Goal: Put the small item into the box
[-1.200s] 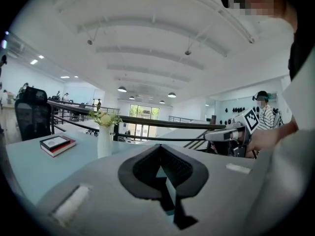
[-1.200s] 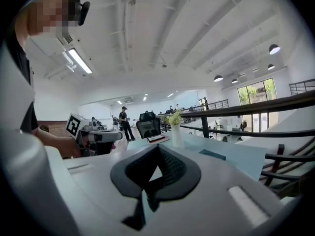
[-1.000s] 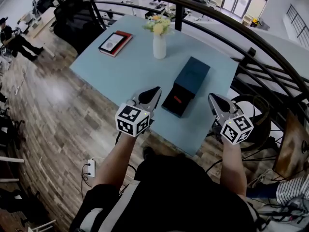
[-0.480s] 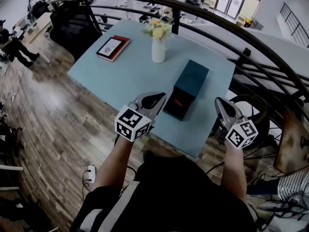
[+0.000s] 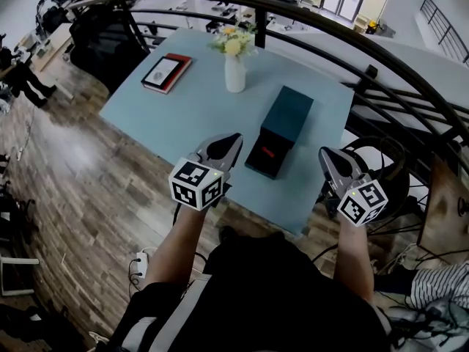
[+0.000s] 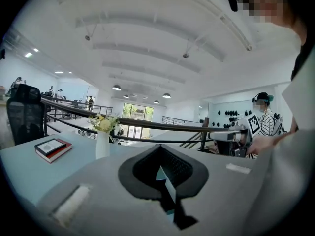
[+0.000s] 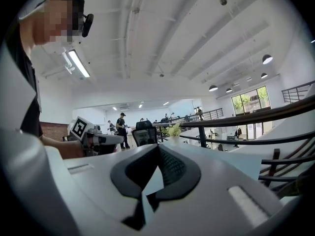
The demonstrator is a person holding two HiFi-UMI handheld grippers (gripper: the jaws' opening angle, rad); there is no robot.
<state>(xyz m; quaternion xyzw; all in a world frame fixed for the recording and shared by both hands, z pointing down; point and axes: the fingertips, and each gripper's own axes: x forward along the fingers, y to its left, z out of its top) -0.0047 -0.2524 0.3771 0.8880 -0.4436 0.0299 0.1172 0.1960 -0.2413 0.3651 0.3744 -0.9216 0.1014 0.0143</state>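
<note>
A dark teal box (image 5: 288, 116) lies on the light blue table (image 5: 183, 112). At its near end is a black part (image 5: 267, 153) with a small red thing (image 5: 268, 151) on it. My left gripper (image 5: 226, 144) hovers over the table's near edge, just left of that black end, and is shut and empty. My right gripper (image 5: 327, 158) is held off the table's right near corner, also shut with nothing in it. The left gripper view shows shut jaws (image 6: 165, 181) above the table. In the right gripper view, the jaws (image 7: 147, 181) meet too.
A white vase of yellow flowers (image 5: 234, 70) stands at the table's far middle, and a red-edged book (image 5: 166, 72) lies at its far left. A dark curved railing (image 5: 381, 57) runs behind and right of the table. Cables and a stool (image 5: 381, 174) sit right.
Both grippers stay near the table's front edge. The left one has dropped slightly and the right one has edged a little closer to the table. Nothing was picked up.
</note>
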